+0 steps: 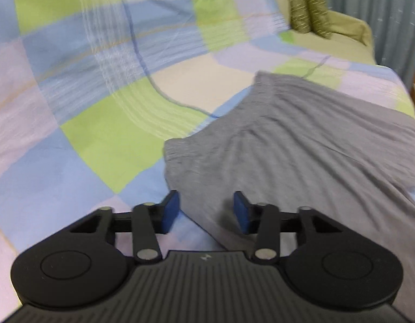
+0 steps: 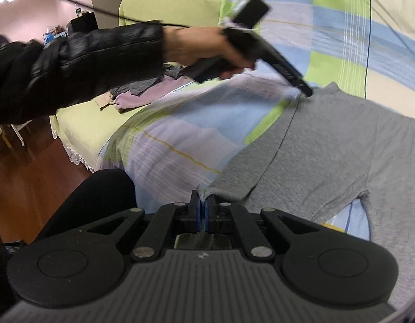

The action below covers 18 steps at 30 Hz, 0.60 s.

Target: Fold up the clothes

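Note:
A grey T-shirt (image 1: 301, 145) lies spread on a checked blue, green and lilac bedspread (image 1: 105, 140). My left gripper (image 1: 206, 210) is open, its blue pads either side of the shirt's near edge, just above it. In the right wrist view the same shirt (image 2: 328, 148) stretches away to the right. My right gripper (image 2: 203, 210) is shut on a corner of the grey T-shirt. The left gripper (image 2: 305, 90) shows there too, held by a hand in a black sleeve, its tip at the shirt's far edge.
Two patterned green cushions (image 1: 307, 5) stand at the far end on a green sheet. A pile of purple and grey clothes (image 2: 143, 91) lies on the green sheet at left. The bed edge drops to a wooden floor (image 2: 24, 183). A thin cable (image 1: 143, 62) runs over the bedspread.

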### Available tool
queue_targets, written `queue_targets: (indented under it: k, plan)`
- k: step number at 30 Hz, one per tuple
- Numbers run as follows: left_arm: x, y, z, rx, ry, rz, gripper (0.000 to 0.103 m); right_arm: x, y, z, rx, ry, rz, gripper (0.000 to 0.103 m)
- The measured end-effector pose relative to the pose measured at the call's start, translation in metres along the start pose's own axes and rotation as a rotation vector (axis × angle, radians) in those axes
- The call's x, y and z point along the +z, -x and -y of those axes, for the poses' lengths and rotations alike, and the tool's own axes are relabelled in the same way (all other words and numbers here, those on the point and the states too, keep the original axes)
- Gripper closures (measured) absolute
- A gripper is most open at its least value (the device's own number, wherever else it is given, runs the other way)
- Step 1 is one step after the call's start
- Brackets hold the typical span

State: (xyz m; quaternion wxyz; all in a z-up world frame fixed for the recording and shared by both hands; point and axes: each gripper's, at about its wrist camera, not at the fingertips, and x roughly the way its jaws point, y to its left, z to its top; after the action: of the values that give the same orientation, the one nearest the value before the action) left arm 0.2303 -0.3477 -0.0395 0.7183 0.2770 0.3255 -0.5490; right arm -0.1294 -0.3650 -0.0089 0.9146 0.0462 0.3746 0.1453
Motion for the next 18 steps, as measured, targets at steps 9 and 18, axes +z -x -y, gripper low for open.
queue_targets:
  k: [9,18]
  plan:
    - [0.006,-0.027,-0.029,-0.069,0.172,-0.059,0.1,-0.014,-0.017,0.022,0.052,-0.032,-0.019,0.102]
    - [0.041,0.006,-0.009,-0.063,0.205,0.032,0.103,-0.019,0.005,0.026,0.034,-0.064,0.082,0.102]
